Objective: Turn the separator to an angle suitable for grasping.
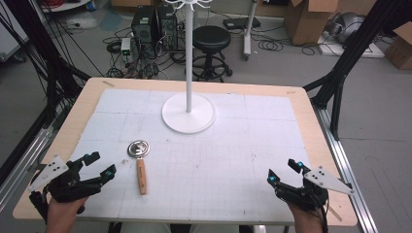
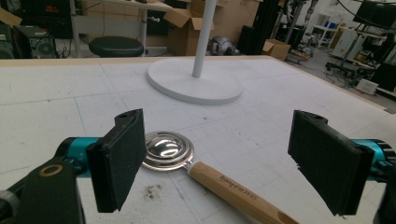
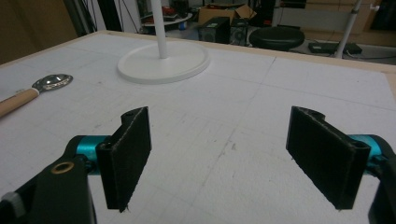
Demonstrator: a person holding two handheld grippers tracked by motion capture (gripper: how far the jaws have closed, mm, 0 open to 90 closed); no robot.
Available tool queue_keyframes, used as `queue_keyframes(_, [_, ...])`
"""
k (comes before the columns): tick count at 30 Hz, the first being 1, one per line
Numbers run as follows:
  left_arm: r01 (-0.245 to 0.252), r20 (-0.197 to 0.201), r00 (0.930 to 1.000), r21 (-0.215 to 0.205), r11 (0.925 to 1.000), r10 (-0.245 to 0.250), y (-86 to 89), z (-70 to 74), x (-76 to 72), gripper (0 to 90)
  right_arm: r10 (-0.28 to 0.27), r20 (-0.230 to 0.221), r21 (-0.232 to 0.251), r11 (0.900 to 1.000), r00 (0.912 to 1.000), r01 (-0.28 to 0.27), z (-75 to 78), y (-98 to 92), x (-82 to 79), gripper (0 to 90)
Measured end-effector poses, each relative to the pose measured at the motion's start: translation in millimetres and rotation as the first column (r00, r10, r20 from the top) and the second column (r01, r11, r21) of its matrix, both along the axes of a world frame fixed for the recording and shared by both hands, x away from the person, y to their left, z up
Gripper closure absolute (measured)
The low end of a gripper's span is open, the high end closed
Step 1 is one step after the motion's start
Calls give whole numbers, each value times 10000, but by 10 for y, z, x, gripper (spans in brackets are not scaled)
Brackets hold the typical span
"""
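Observation:
A scoop with a round metal head and a wooden handle (image 1: 141,175) lies flat on the white mat, left of centre. In the left gripper view its shiny head (image 2: 167,150) sits just beyond the jaws and the handle (image 2: 233,188) runs between them toward the camera. My left gripper (image 1: 101,164) rests at the table's front left, open, just left of the scoop and apart from it. At the front right my right gripper (image 1: 284,171) stands open over bare mat. In the right gripper view the scoop (image 3: 39,90) lies far off at the left.
A white stand with a round base (image 1: 188,113) and a tall pole (image 1: 189,58) rises at the back middle of the mat. The wooden table edge (image 1: 194,84) frames the mat. A black stool (image 1: 212,40) and boxes stand on the floor beyond.

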State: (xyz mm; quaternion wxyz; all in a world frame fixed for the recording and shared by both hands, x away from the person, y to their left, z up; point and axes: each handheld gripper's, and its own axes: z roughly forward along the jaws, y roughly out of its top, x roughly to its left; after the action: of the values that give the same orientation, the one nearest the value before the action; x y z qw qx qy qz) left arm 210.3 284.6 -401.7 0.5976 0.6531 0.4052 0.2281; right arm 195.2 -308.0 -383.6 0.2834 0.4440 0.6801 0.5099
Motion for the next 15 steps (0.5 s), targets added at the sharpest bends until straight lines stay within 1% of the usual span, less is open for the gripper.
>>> queue_keyframes(6, [85, -67, 9999, -87, 9999, -85, -28, -2, 13, 197, -71, -30, 42, 10000, 10000, 71, -9, -24, -3, 210])
queue_keyframes(7, [327, -69, 9994, -131, 9994, -328, -53, -2, 23, 197, -84, -58, 78, 9999, 9999, 85, -12, -27, -3, 210])
queue_keyframes(8, [469, -85, 9989, -110, 9988, -470, -80, -5, 31, 197, -68, -36, 74, 9999, 10000, 68, -16, -35, 1, 209])
queue_keyframes(11, [795, -357, 9962, 30, 9968, -793, -203, -7, 58, 208, -109, -74, 76, 9999, 9999, 110, -18, -47, 2, 210])
queue_keyframes(12, [795, -357, 9962, 30, 9968, -793, -203, -7, 58, 219, -109, -74, 76, 9999, 9999, 110, -18, -47, 2, 210])
queue_keyframes(13, [1088, -349, 9935, 94, 9940, -1084, -305, -6, 58, 229, -112, -82, 60, 9999, 9999, 113, -14, -37, -1, 210])
queue_keyframes(14, [1333, -278, 9907, 173, 9909, -1328, -353, -7, 56, 228, -98, -63, 34, 9999, 9999, 98, -13, -31, -2, 210])
queue_keyframes(15, [1333, -278, 9907, 173, 9909, -1328, -353, -7, 56, 234, -98, -63, 34, 9999, 9999, 98, -13, -31, -2, 210])
